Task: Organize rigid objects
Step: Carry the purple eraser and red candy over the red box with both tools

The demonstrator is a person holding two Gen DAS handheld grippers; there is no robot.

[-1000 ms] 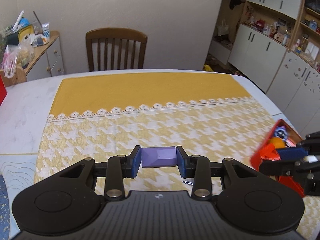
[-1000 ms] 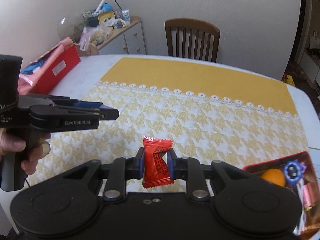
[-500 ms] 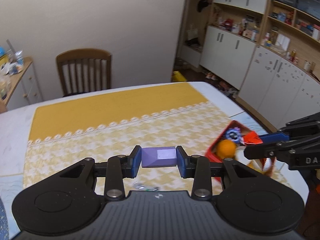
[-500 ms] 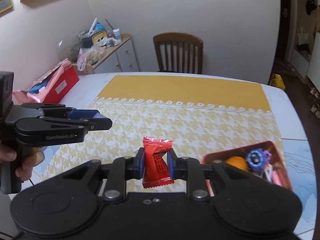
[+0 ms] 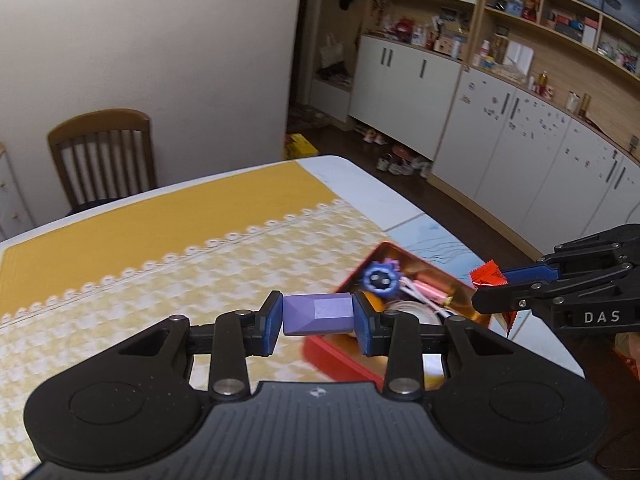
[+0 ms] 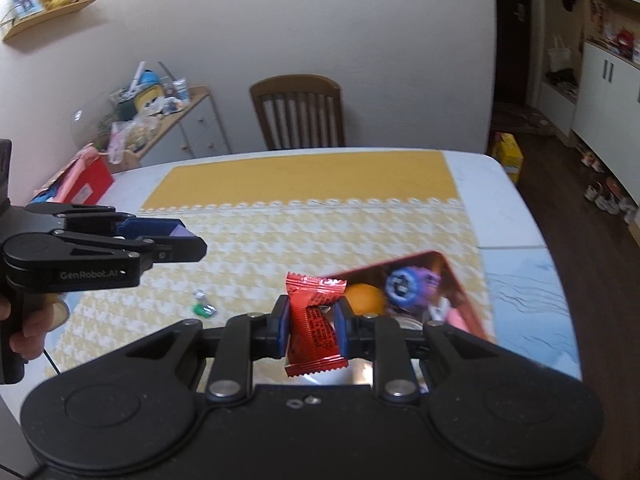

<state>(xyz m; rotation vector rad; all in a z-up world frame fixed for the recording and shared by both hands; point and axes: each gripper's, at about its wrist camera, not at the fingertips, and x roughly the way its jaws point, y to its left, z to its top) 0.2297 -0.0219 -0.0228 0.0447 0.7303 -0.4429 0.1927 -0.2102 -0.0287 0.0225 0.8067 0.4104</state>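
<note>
My left gripper (image 5: 318, 320) is shut on a purple block (image 5: 318, 314) and holds it above the near left rim of a red tin box (image 5: 340, 358). My right gripper (image 6: 311, 326) is shut on a red candy wrapper (image 6: 314, 322) and holds it above the same red tin box (image 6: 460, 280). The box holds an orange ball (image 6: 366, 300), a blue-purple round toy (image 6: 404, 286) and pink items. The right gripper also shows in the left wrist view (image 5: 494, 286), at the right of the box. The left gripper also shows in the right wrist view (image 6: 188, 240).
A yellow patterned cloth (image 6: 304, 232) covers the table. A small green and silver wrapper (image 6: 204, 304) lies on the cloth left of the box. A wooden chair (image 6: 300, 112) stands behind the table. A red box (image 6: 84, 184) sits at the far left.
Both grippers have moved right toward the red tin box, still holding their objects. The box now lies close under both.
</note>
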